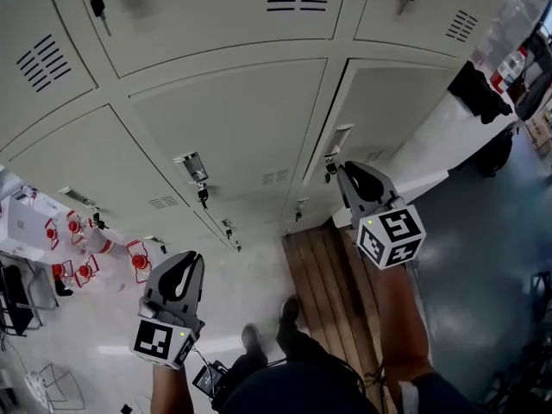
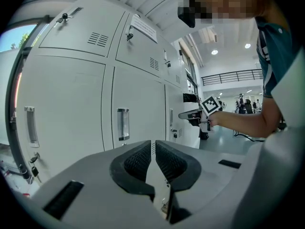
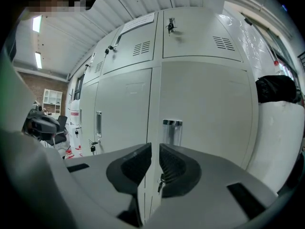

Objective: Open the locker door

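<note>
Your right tool (image 1: 355, 176) is out in front of the locker door (image 1: 401, 110) at the right end of the bank, pointing at the door's left edge. Its tips are just below the chrome handle (image 1: 339, 136) and beside the small key (image 1: 329, 167) hanging under it. In the right gripper view the jaws are together with only a thin slit and nothing between them. The handle stands just above the tips and clear of them, so the tool isn't touching the door. The door is closed, flush with its neighbours.

Your left tool (image 1: 178, 262) is lower and off to the left, well apart from the right one. It faces the neighbouring lockers, near the middle door handle (image 1: 193, 166). In the left gripper view its jaws are closed too, pads almost meeting and empty.

You're standing on a wooden plank platform (image 1: 332, 283) at the foot of the lockers. A black bag (image 1: 479, 89) sits on the white surface at the right end of the bank. Red-and-white items (image 1: 86, 248) are on the floor at far left, too small to identify.
</note>
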The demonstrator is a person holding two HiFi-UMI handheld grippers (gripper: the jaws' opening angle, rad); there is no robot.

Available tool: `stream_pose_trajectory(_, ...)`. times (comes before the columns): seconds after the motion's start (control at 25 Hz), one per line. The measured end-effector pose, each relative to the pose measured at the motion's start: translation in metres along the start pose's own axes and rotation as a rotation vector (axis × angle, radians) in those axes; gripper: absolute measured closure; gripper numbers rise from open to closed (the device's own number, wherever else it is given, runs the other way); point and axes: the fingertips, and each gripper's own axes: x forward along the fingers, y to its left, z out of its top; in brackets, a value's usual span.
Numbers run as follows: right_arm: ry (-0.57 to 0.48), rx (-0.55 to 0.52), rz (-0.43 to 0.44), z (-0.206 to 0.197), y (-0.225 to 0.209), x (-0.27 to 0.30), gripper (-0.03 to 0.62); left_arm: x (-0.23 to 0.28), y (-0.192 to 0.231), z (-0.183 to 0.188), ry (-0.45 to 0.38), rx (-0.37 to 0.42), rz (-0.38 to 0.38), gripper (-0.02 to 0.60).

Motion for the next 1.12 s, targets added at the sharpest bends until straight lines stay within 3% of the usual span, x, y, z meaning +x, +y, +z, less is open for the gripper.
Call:
stream_pose_trajectory(0.16, 0.006, -0.005, 0.000, -0.005, -0.005, 0.018, 0.541, 0.006, 0.005, -0.006, 0.010, -0.012, 0.015, 0.538)
stream_pose_trajectory(0.24, 0.007, -0.002, 0.002, -0.007, -0.007, 0.027, 0.470, 0.009, 0.008, -0.010, 0.017, -0.018, 0.022, 0.538)
stream_pose_trajectory(0.44, 0.010, -0.009, -0.012, -0.010, -0.012, 0.044, 0.453, 0.013, 0.012, -0.018, 0.028, -0.030, 0.034, 0.538)
stream_pose_trajectory(1.12, 0.023, -0.046, -0.070, -0.013, -0.016, 0.064, 0.465, 0.012, 0.019, -0.028, 0.036, -0.046, 0.052, 0.538)
